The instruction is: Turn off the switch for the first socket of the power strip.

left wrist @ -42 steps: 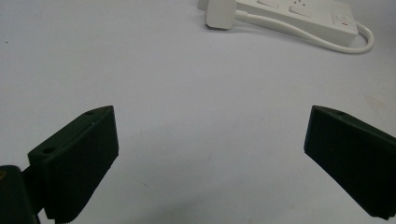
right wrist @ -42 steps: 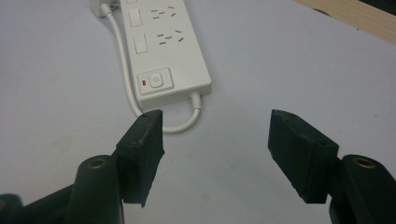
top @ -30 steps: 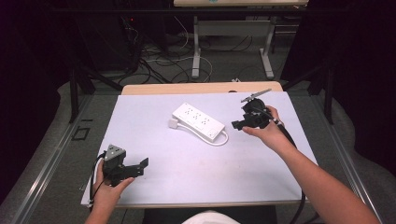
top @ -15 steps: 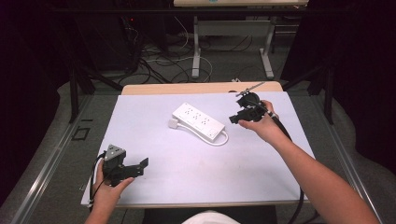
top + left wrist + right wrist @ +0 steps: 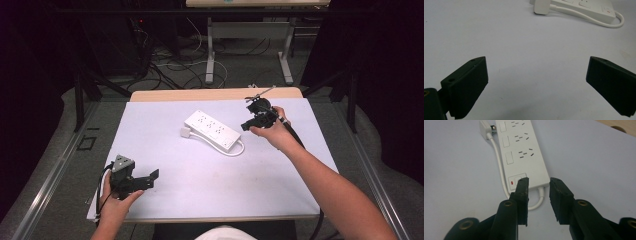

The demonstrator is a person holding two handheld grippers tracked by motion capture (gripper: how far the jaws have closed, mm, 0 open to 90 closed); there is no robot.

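Right gripper [image 5: 538, 185] is hovering just off the switch end of the white power strip [image 5: 520, 152], its jaws parted by a narrow gap and gripping nothing, probably lining up on the cable [image 5: 499, 162] looping out there. Left gripper [image 5: 134, 181] is waiting well away from the strip toward the person, jaws spread wide and empty, seemingly staying clear.

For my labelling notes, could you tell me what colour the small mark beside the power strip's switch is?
Red, on the white power strip; clearest in the right gripper view.
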